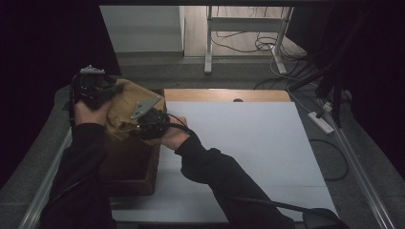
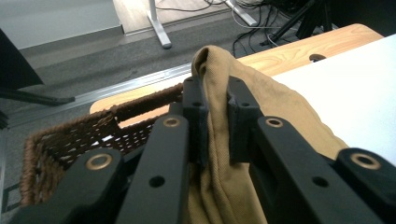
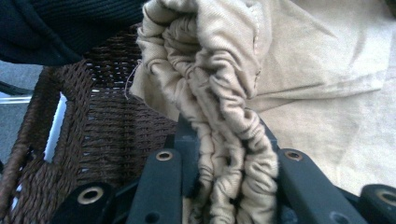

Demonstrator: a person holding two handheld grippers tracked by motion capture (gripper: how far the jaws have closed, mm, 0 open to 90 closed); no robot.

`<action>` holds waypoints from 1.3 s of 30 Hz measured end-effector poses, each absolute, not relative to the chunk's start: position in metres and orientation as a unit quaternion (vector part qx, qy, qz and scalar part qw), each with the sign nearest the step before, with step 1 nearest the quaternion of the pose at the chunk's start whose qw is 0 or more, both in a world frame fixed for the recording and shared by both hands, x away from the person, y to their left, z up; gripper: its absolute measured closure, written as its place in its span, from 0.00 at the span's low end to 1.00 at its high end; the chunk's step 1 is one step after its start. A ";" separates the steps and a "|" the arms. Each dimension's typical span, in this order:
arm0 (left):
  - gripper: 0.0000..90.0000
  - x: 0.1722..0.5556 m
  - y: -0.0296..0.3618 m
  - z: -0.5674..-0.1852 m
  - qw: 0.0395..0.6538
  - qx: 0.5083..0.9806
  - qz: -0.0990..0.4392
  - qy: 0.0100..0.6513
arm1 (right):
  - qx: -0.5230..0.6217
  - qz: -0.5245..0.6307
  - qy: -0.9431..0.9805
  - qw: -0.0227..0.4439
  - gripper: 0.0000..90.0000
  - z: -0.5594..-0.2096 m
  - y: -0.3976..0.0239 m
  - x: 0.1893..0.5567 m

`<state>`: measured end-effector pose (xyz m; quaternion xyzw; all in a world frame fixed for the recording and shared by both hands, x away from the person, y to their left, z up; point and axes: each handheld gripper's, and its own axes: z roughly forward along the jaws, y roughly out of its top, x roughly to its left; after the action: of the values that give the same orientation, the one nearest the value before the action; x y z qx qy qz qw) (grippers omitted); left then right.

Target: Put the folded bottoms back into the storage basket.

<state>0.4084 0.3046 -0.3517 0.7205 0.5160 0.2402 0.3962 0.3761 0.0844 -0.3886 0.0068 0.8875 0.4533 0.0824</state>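
— Tan cloth (image 2: 219, 154), is that what the left gripper (image 2: 217, 119) has?

— Yes. In the left gripper view its two black jaws are pressed together on a fold of that cloth, which rises past the tips toward twelve o'clock and spills down to four o'clock over the white sheet (image 2: 345, 79).

— And the right gripper (image 3: 229, 154)?

— Pinching the same cloth. In the right gripper view a bunched, wrinkled rope of fabric is squeezed between its jaws and climbs to twelve o'clock, where it balls up; flatter cloth spreads from one to four o'clock.

— Where does the cloth sit on the table?

— In the high view it hangs between the two grippers, above the far end of the brown woven basket (image 1: 136, 167), at about ten o'clock from the table's middle. The left gripper (image 1: 102, 93) holds its nine o'clock side, the right gripper (image 1: 145, 124) its four o'clock side, the two close together.

— What lies around the basket?

— Its wicker wall shows from seven to ten o'clock in both gripper views. It stands at the left edge of the white sheet, with a strip of wooden tabletop (image 1: 224, 94) at twelve. Beyond that, grey floor, a white desk frame (image 1: 246, 36) and loose cables (image 1: 267, 43).
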 end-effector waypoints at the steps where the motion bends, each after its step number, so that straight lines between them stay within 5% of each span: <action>1: 0.89 0.408 0.306 -0.353 0.396 0.720 0.241 0.517 | 0.007 0.453 0.888 0.083 0.80 -0.389 0.086 0.376; 39: 0.89 0.410 0.327 -0.419 0.334 0.729 0.191 0.566 | 0.011 0.405 0.913 0.055 0.79 -0.443 0.124 0.366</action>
<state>0.4104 0.3267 -0.4194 0.7294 0.5657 0.1911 0.3337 0.3658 0.1244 -0.4426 0.0114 0.9125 0.4053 0.0545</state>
